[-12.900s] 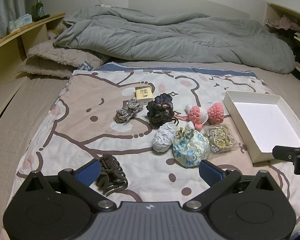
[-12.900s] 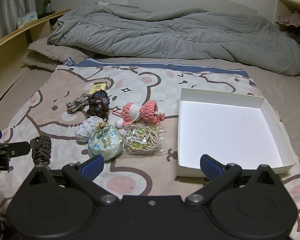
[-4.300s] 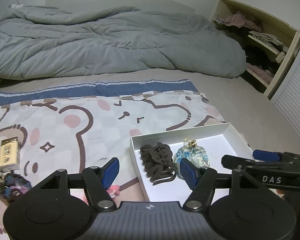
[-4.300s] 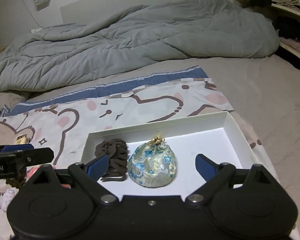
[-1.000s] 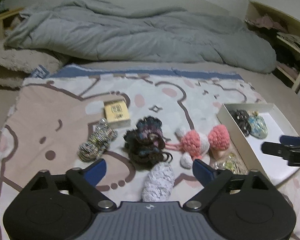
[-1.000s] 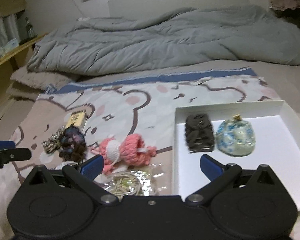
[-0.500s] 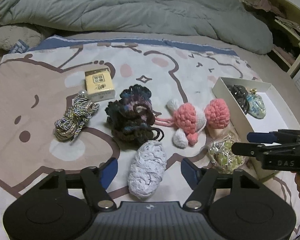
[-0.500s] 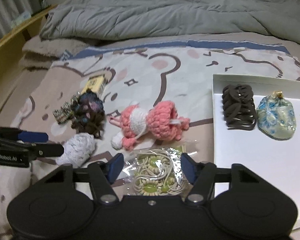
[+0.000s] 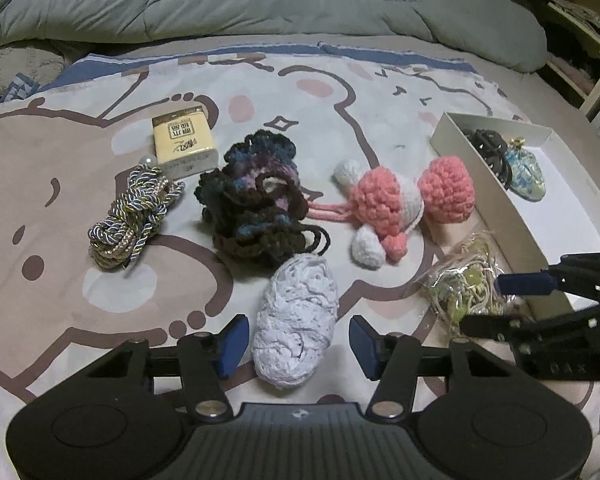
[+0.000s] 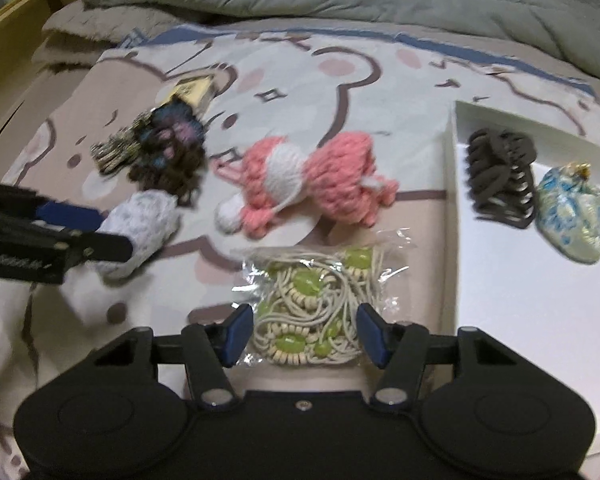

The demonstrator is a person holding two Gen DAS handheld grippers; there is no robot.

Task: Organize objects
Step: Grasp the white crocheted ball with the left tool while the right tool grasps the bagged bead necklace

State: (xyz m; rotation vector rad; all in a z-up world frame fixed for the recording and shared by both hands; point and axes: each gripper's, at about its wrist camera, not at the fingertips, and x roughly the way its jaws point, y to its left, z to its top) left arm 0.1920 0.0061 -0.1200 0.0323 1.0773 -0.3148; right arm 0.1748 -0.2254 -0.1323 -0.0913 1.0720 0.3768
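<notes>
Though not yet gripped, white lace bundle [image 9: 296,320] between left tool [image 9: 298,340] pads.

Since the start, the dark brown plastic claw hair clip [image 10: 502,178] and the blue floral fabric pouch [image 10: 572,216] have moved from the bear-print blanket into the white cardboard box [image 10: 456,148]. Both grippers have come down. The left gripper [image 9: 294,340] has been closing around the white lace scrunchie [image 9: 296,320], the right gripper [image 10: 306,334] around the clear plastic packet of green-beaded cords [image 10: 320,304].
</notes>
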